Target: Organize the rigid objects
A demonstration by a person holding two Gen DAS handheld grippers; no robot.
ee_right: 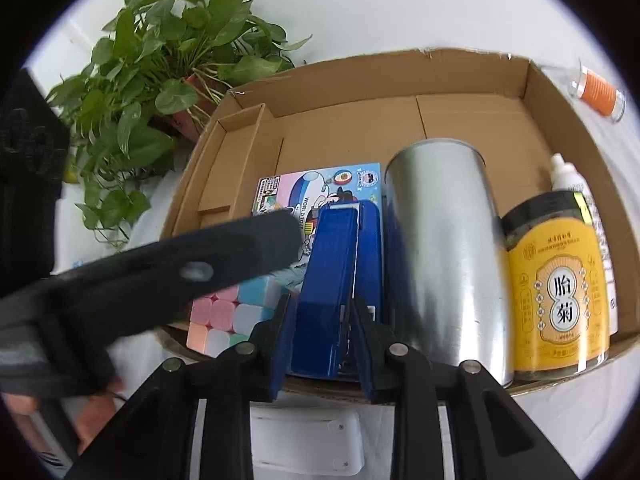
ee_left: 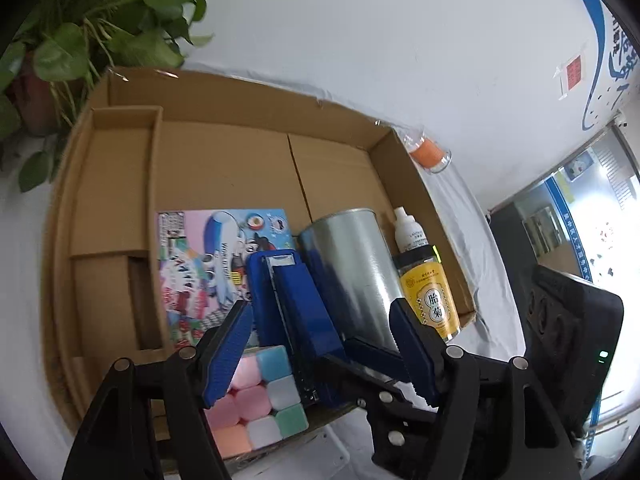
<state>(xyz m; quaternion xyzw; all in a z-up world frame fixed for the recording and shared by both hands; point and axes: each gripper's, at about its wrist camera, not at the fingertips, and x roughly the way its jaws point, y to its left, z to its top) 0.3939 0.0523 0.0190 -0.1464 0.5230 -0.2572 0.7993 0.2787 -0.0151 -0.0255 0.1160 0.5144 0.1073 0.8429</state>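
My right tongs clamped the blue stapler inside the cardboard box, between the pastel cube and silver can; my left tongs hung open just above it.

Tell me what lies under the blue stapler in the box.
The blue stapler lies partly on the cartoon picture card. Beside it sits the pastel cube. Whatever is directly beneath its body is hidden.

Setting: office-type room. White-covered table set against plain white wall bearing blue printed graphic; potted plant at table's far left corner; glass door onto corridor.
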